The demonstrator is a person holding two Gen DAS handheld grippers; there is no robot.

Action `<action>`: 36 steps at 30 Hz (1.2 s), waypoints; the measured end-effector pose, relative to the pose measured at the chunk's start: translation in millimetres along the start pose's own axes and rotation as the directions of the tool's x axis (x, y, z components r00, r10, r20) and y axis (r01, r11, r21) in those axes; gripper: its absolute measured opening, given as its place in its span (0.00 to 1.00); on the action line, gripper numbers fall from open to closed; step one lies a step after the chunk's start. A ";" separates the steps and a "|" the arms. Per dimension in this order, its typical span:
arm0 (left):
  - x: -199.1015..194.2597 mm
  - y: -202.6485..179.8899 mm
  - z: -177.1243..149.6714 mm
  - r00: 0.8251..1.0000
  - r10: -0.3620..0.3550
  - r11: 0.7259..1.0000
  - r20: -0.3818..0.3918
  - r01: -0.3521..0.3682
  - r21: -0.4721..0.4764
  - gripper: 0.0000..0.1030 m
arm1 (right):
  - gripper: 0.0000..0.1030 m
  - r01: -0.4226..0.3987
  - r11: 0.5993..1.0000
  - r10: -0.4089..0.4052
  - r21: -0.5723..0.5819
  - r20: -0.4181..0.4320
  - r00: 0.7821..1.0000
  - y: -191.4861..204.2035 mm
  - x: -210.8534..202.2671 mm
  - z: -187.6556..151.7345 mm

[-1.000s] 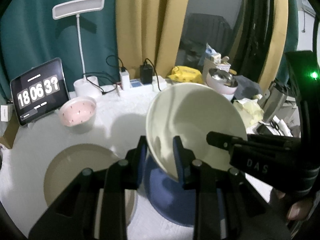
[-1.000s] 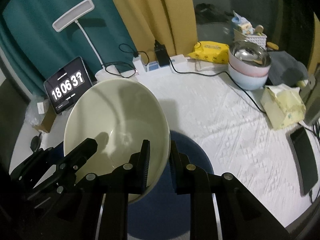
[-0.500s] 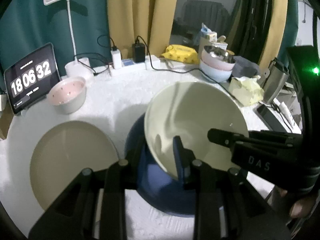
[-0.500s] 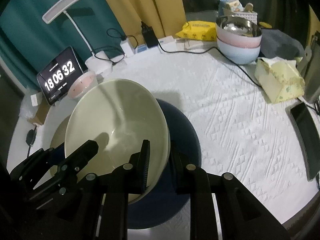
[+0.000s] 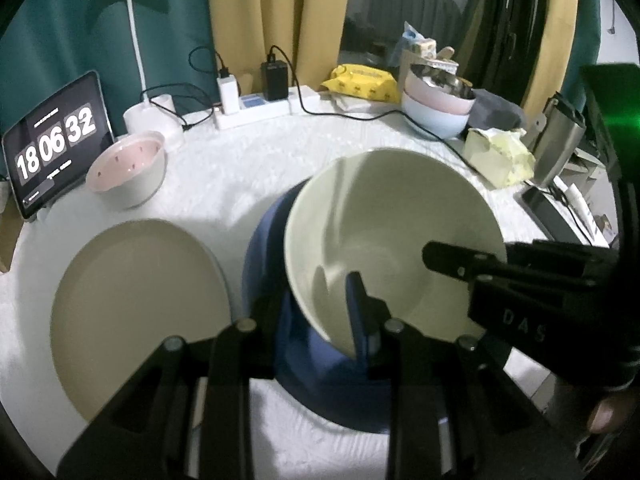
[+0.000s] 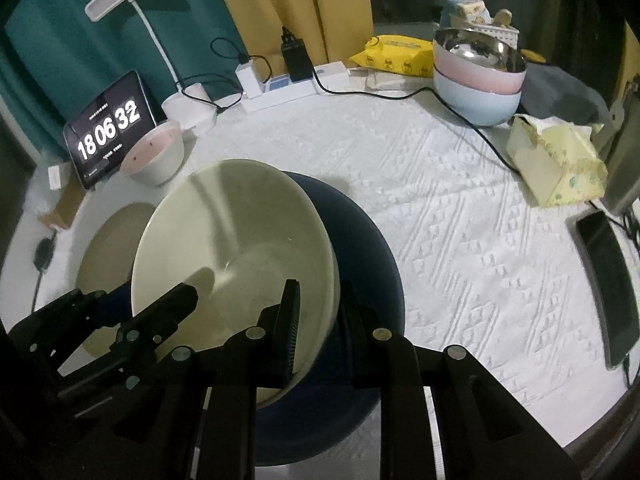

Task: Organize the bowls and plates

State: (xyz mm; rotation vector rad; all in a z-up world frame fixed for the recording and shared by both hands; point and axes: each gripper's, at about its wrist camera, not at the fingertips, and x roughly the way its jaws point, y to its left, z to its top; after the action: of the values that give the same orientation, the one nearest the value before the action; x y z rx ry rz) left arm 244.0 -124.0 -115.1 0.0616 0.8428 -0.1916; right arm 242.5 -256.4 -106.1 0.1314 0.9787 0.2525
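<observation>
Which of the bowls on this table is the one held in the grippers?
The large cream bowl, clamped at its rim by the left gripper and right gripper above the dark blue plate. The pink-lined bowl and stacked bowls stand untouched.

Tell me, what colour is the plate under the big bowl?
Dark blue plate, clearest in the right wrist view.

You can read "18 06 32" on the tablet clock [image 5: 56, 142]. "DAS" stands on the right gripper [image 5: 464, 268] body.
</observation>
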 end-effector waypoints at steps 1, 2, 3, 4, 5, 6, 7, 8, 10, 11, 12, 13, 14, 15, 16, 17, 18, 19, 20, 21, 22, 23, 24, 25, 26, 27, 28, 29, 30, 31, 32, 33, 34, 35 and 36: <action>0.8 0.5 -0.1 1.000 -0.001 1.000 -0.005 0.001 0.000 0.27 | 0.19 0.010 1.000 -0.010 -0.009 0.002 1.000 0.7 0.2 0.4; 1.4 0.8 0.0 1.000 -0.004 1.000 -0.008 0.004 0.001 0.28 | 0.19 0.019 1.000 -0.018 -0.016 0.003 1.000 0.8 0.5 0.6; 1.6 0.7 -0.1 1.000 -0.004 1.000 -0.009 0.004 0.002 0.28 | 0.20 0.031 0.999 -0.031 -0.024 0.003 1.000 1.6 0.9 1.0; 1.7 0.6 -0.4 1.000 -0.002 1.000 -0.011 0.002 0.004 0.28 | 0.20 0.050 0.998 -0.050 -0.040 0.004 0.999 3.3 1.6 1.5; 1.7 0.6 -0.7 1.000 -0.002 1.000 -0.012 0.002 0.004 0.28 | 0.20 0.060 0.997 -0.059 -0.048 0.005 0.998 4.0 2.2 1.6; 1.7 0.8 -0.9 1.000 -0.001 1.000 -0.013 0.001 0.003 0.28 | 0.20 0.072 0.996 -0.072 -0.056 0.007 0.997 4.5 2.7 1.7; 1.2 0.8 -1.0 1.000 0.000 1.000 -0.011 0.000 0.004 0.28 | 0.20 0.077 0.995 -0.077 -0.062 0.007 0.997 4.9 3.6 2.1; 0.5 1.3 -1.3 1.000 0.001 1.000 -0.010 -0.001 0.003 0.28 | 0.20 0.079 0.995 -0.079 -0.068 0.009 0.997 5.5 3.9 2.2; -0.1 1.6 -1.3 1.000 0.000 1.000 -0.008 0.000 0.001 0.28 | 0.20 0.093 0.992 -0.092 -0.087 0.012 0.996 7.9 4.9 1.6; -0.8 1.9 -1.4 1.000 0.002 1.000 -0.005 -0.002 0.002 0.28 | 0.20 0.098 0.991 -0.097 -0.095 0.014 0.995 9.0 5.3 1.4; -1.4 1.9 -1.5 1.000 0.004 1.000 -0.003 -0.004 0.003 0.28 | 0.21 0.101 0.990 -0.101 -0.101 0.015 0.995 9.8 5.5 1.2; -3.1 1.4 -1.6 1.000 0.003 1.000 0.004 -0.003 0.006 0.28 | 0.21 0.103 0.989 -0.102 -0.105 0.014 0.995 10.0 5.8 1.1; -5.0 0.8 -1.6 1.000 0.005 1.000 0.010 -0.005 0.010 0.28 | 0.24 0.099 0.989 -0.099 -0.106 0.013 0.995 10.7 5.7 1.2; -6.5 0.7 -1.6 1.000 0.007 1.000 0.015 -0.007 0.012 0.28 | 0.33 0.081 0.991 -0.079 -0.105 0.019 0.997 10.8 3.9 1.4; -7.7 0.9 -1.4 1.000 0.010 1.000 0.019 -0.010 0.015 0.28 | 0.34 0.077 0.991 -0.074 -0.108 0.033 0.997 11.2 1.0 2.0; -8.6 1.4 -1.1 1.000 0.011 1.000 0.022 -0.012 0.015 0.28 | 0.37 0.069 0.992 -0.066 -0.109 0.036 0.997 11.7 -1.3 2.0; -9.3 2.2 -0.8 1.000 0.011 1.000 0.023 -0.011 0.014 0.28 | 0.39 0.064 0.992 -0.060 -0.112 0.039 0.997 12.3 -3.5 2.7; -10.2 3.1 -0.7 1.000 0.011 1.000 0.025 -0.011 0.012 0.28 | 0.40 0.057 0.992 -0.052 -0.111 0.041 0.998 13.0 -4.7 3.3; -10.9 3.8 -0.6 1.000 0.012 1.000 0.026 -0.012 0.011 0.28 | 0.42 0.055 0.992 -0.051 -0.110 0.040 0.998 13.8 -5.6 4.0; -11.7 4.5 -0.9 1.000 0.012 1.000 0.027 -0.013 0.009 0.28 | 0.42 0.061 0.992 -0.056 -0.109 0.044 0.997 13.4 -6.8 4.4; -12.4 5.3 -0.6 0.999 0.012 1.000 0.029 -0.013 0.006 0.28 | 0.42 0.064 0.992 -0.060 -0.106 0.045 0.997 14.2 -7.5 4.8; -13.8 6.4 -0.3 0.999 0.013 1.000 0.033 -0.013 0.004 0.28 | 0.42 0.064 0.993 -0.060 -0.101 0.046 0.997 14.1 -7.9 5.1; -14.7 7.0 0.1 0.999 0.014 1.000 0.036 -0.014 0.003 0.28 | 0.42 0.063 0.993 -0.058 -0.099 0.048 0.997 13.6 -8.9 5.8; -16.0 7.9 0.2 0.999 0.015 1.000 0.039 -0.015 0.000 0.28 | 0.42 0.061 0.993 -0.057 -0.098 0.051 0.997 13.6 -10.2 6.2; -17.6 8.8 0.9 0.999 0.015 1.000 0.043 -0.015 -0.002 0.28 | 0.43 0.063 0.993 -0.058 -0.099 0.053 0.997 13.9 -11.4 6.3; -19.0 9.3 1.4 0.999 0.015 1.000 0.047 -0.015 -0.002 0.28 | 0.43 0.063 0.993 -0.058 -0.101 0.056 0.997 15.3 -12.1 6.0; -19.8 9.4 2.0 0.999 0.015 1.000 0.050 -0.015 -0.002 0.28 | 0.43 0.062 0.993 -0.056 -0.104 0.057 0.997 16.3 -13.1 6.0; -21.6 9.9 2.7 0.998 0.015 1.000 0.055 -0.015 -0.003 0.28 | 0.43 0.061 0.993 -0.055 -0.105 0.060 0.997 17.1 -14.2 6.0; -22.8 10.1 3.2 0.998 0.015 1.000 0.058 -0.015 -0.003 0.28 | 0.43 0.060 0.992 -0.054 -0.106 0.065 0.996 18.1 -15.5 6.1; -24.2 10.7 3.8 0.998 0.015 1.000 0.062 -0.015 -0.004 0.28 | 0.43 0.068 0.992 -0.061 -0.108 0.070 0.996 18.8 -16.7 6.5; -25.9 11.8 4.6 0.998 0.016 1.000 0.066 -0.016 -0.006 0.28 | 0.43 0.066 0.992 -0.058 -0.107 0.073 0.996 19.0 -17.9 7.1; -27.1 12.4 4.7 0.997 0.017 1.000 0.069 -0.017 -0.008 0.28 | 0.43 0.062 0.992 -0.054 -0.106 0.075 0.996 19.5 -19.1 7.8; -28.6 13.9 5.5 0.997 0.018 1.000 0.073 -0.018 -0.010 0.28 | 0.43 0.064 0.992 -0.056 -0.107 0.078 0.995 19.7 -19.5 8.3; -29.5 14.9 5.9 0.997 0.019 1.000 0.076 -0.018 -0.011 0.28 | 0.43 0.065 0.992 -0.057 -0.109 0.081 0.995 20.2 -20.3 8.9; -30.5 16.2 6.2 0.997 0.019 1.000 0.078 -0.018 -0.013 0.28 | 0.43 0.065 0.992 -0.056 -0.110 0.083 0.995 20.6 -21.0 9.2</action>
State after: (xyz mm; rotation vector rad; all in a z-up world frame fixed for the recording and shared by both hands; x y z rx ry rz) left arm 231.9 -104.6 -88.5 0.0506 0.7648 -0.1702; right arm 235.9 -242.1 -79.5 0.0085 0.8851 0.2446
